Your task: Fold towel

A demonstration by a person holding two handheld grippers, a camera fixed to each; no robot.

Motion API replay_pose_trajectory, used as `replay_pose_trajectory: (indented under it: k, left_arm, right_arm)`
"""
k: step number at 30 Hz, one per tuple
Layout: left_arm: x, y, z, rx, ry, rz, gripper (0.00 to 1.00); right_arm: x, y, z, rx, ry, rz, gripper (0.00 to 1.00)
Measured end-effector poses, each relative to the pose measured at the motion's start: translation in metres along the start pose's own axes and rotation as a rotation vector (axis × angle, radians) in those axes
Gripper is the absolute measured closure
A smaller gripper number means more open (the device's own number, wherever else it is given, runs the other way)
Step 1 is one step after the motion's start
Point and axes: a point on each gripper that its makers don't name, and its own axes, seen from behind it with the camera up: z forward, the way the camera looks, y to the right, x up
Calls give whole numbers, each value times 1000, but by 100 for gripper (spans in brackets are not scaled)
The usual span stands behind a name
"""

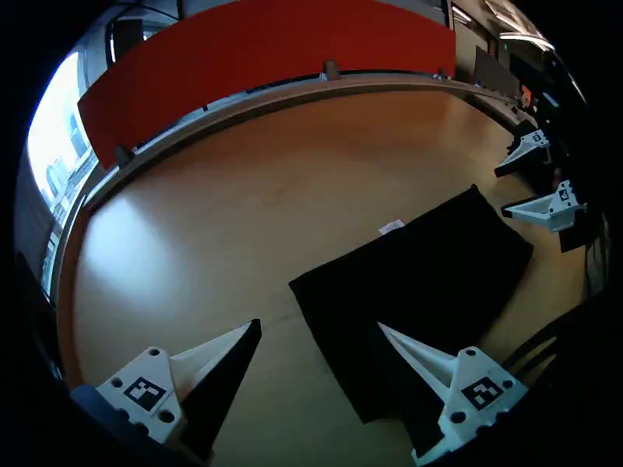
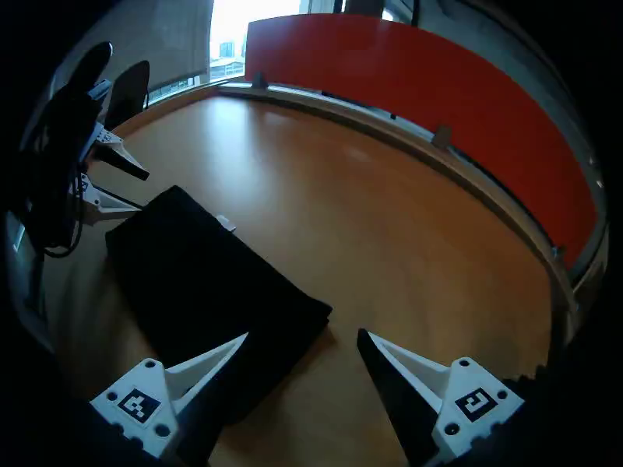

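A black towel (image 1: 424, 284) lies folded into a thick rectangle on the wooden table (image 1: 257, 202), with a small white tag (image 1: 391, 226) at its far edge. My left gripper (image 1: 318, 327) hovers open over the towel's near corner, holding nothing. In the left gripper view, my right gripper (image 1: 500, 191) stands open at the towel's far right end. In the right gripper view, the towel (image 2: 206, 284) stretches away to the left, and its tag (image 2: 226, 223) shows. My right gripper (image 2: 302, 335) is open just above its near corner. The left gripper (image 2: 142, 192) is open at the far end.
A long red partition (image 1: 257, 58) runs along the table's far edge, also seen in the right gripper view as the partition (image 2: 452, 93). Dark chairs (image 2: 128, 89) stand past the table's left end. Bright windows (image 1: 51, 148) lie behind.
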Motion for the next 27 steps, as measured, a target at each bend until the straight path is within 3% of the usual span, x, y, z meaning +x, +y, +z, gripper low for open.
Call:
replay_pose_trajectory:
  k: [14,27]
  left_arm:
    - [-4,1,-14,6,10,-38,0]
    - [-25,6,-34,25,13,-94,0]
  right_arm:
    - [-9,-6,-19,-2,14,20,1]
    - [-25,-24,-44,3,24,41,1]
